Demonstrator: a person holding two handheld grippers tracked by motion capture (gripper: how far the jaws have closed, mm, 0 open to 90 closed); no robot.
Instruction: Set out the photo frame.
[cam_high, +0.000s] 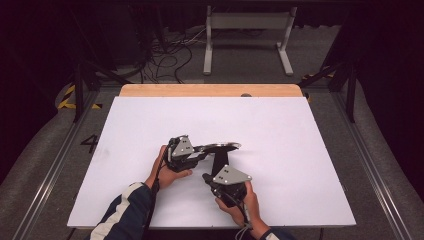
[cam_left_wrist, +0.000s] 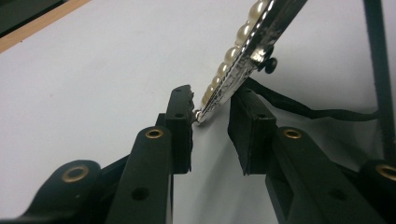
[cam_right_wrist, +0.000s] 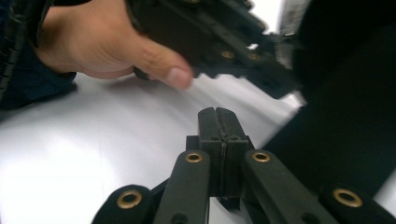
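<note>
Left gripper (cam_left_wrist: 211, 122) clamps the pearl-edged frame (cam_left_wrist: 243, 51) by its rim, lifted off the table (cam_high: 280, 130) to expose its back; right gripper (cam_right_wrist: 218, 122) pinched together, empty, nearby.

pearl-rimmed frame (cam_high: 218, 147) raised over mid table (cam_high: 280, 130), its near-left edge between left gripper (cam_high: 196, 155) jaws; right gripper (cam_high: 209, 178) near-right of it; stand (cam_high: 219, 161) beneath frame.

Bright, even light on the white table (cam_high: 280, 130); dark surroundings; right gripper view blurred.
</note>
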